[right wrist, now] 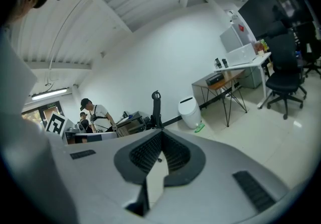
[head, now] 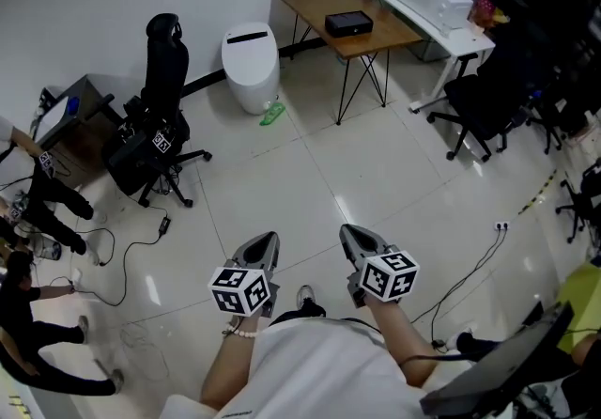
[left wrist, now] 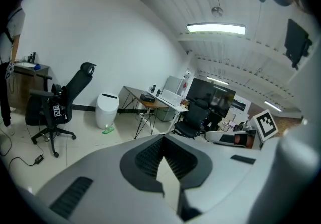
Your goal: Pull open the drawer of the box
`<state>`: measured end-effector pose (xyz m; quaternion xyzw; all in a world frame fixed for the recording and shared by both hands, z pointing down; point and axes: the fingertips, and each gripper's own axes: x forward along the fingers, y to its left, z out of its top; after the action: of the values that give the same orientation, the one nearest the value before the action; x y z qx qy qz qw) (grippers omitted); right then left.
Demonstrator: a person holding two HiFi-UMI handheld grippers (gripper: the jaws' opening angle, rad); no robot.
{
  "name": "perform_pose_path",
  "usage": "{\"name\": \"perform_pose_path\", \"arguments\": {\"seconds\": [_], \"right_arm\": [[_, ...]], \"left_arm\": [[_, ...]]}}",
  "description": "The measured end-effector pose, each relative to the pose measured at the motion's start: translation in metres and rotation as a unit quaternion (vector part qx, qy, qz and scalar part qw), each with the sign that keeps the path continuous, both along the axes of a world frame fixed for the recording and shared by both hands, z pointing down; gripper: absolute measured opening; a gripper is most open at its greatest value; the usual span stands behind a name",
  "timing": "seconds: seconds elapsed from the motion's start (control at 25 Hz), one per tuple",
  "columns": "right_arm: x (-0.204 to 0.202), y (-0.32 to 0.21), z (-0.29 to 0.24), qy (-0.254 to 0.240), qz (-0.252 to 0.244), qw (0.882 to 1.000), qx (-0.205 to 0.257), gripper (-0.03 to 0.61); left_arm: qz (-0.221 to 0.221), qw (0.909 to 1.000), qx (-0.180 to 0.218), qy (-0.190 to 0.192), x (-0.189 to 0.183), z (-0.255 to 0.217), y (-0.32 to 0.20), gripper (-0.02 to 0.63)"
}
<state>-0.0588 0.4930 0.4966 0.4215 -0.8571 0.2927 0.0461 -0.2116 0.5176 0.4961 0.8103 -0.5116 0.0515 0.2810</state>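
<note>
Left fingers: the left gripper (head: 266, 243) is clenched tip to tip, empty, held low by the person's waist.
Right fingers: the right gripper (head: 352, 237) is pressed together too, holding nothing.
Box: the black box (head: 348, 24) sits on the wooden worktop (head: 390, 35) across the room, well apart from both.
Handling: probably rigid and light, so it may slide; steady the body and pull the drawer front.
Axis: the long side lies roughly across the head view; I cannot tell the drawer face.

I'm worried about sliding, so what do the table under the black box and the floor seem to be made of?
Table: brown matte top, probably wood or laminate, on thin black legs, likely metal. Floor: large pale tiles, glossy, judging by grout lines and reflections.
</note>
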Motion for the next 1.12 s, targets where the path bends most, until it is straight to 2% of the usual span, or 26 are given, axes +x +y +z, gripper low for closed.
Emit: {"name": "perform_pose_path", "arguments": {"seconds": [0.4,0.68,1.12], "right_arm": [[0.012,-0.042,0.006,-0.019,0.073,0.997,-0.014,-0.014],[0.039,-0.062,0.016,-0.004,0.098,0.995,-0.023,-0.014],[0.062,-0.142,0.011,-0.007,0.086,0.996,-0.014,-0.014]], "left_arm": [[0.046,0.9989,-0.004,0.009,0.004,0.0,-0.06,0.0],[0.096,0.9953,-0.005,-0.007,0.034,0.004,-0.093,0.0],[0.089,0.9959,0.006,-0.013,0.061,-0.003,-0.167,0.0]]}}
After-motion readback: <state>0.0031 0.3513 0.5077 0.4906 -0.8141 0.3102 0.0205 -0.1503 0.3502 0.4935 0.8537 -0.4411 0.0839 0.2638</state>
